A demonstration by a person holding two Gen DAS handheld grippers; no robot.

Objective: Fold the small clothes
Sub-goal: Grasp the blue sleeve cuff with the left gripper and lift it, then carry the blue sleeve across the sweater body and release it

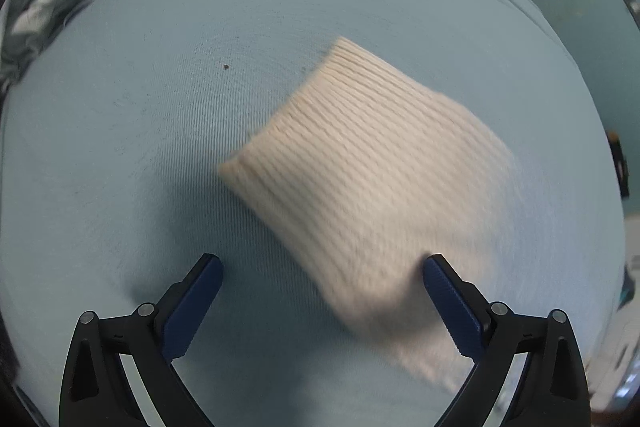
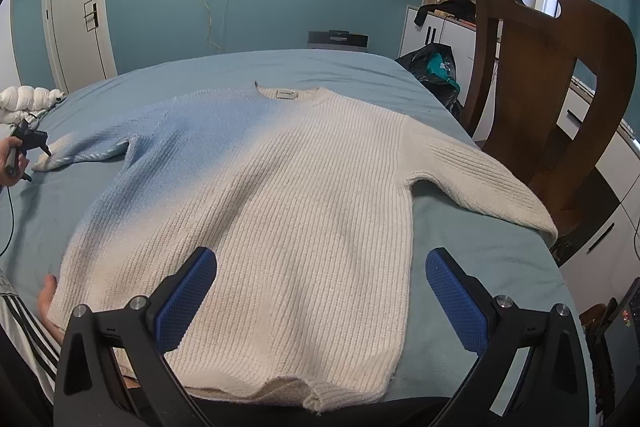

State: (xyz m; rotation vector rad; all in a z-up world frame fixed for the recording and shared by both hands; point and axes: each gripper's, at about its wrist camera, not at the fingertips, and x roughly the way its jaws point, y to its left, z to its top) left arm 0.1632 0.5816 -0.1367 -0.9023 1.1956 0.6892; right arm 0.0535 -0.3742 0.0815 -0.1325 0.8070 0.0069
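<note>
My cream knit sweater point(image 2: 256, 211) lies spread flat and face up on the blue bed point(image 2: 472, 259), filling the middle of the right wrist view: collar and label toward the top centre, hem along the bottom edge, one sleeve reaching toward the right of the frame, the other toward the left. Nothing is folded yet, as far as I can judge; both sleeves are still out and the body is one flat layer, so the whole fold is still ahead of me.

My right hand-held gripper point(image 2: 320, 291) hovers over the lower part of the body with its jaws spread wide, grasping nothing. My left hand-held gripper point(image 1: 322, 291) is also spread wide and empty, poised above the cuff end of the left sleeve point(image 1: 360, 179), which lies blurred across the centre and lower right of that view, one finger just beside its edge.

I reckon the sleeve fold inward comes first, then the other sleeve, then the body.
</note>
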